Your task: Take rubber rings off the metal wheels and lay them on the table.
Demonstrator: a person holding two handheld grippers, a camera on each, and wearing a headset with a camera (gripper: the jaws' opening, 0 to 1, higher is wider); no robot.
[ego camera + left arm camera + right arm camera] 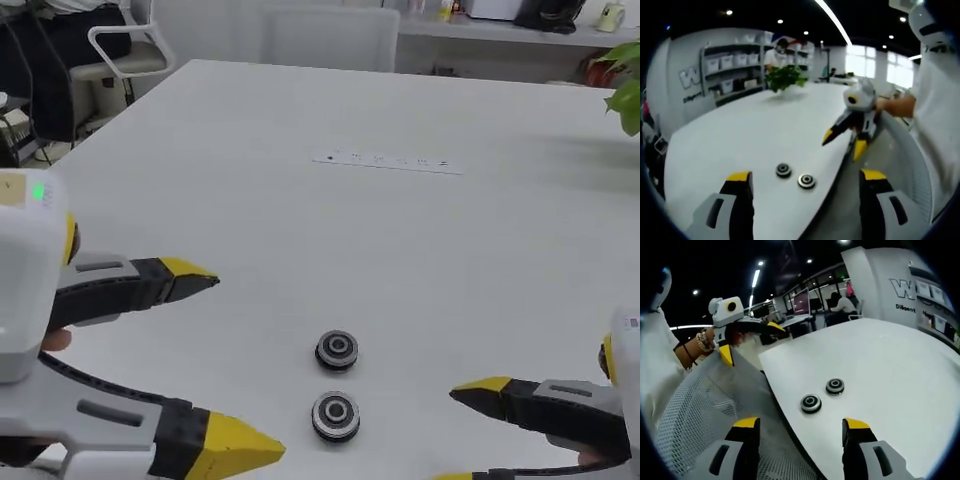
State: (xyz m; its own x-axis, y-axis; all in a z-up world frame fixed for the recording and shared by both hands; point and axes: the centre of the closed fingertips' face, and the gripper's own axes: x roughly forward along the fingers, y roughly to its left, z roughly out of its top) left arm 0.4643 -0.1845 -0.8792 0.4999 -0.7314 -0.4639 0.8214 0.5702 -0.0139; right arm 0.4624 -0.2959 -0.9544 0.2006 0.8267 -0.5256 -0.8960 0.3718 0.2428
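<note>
Head view | two metal wheels [337,350] on table [400,230], rings [318,417] apparently on | left gripper [246,366] apart | right gripper [449,436] apart

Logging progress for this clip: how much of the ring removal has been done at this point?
Done: nothing that shows. The far wheel and the near wheel both appear to have their dark rubber rings on, and no loose ring lies on the table. In hand: nothing. The left gripper and right gripper are open, apart from the wheels. Left: both rings.
</note>
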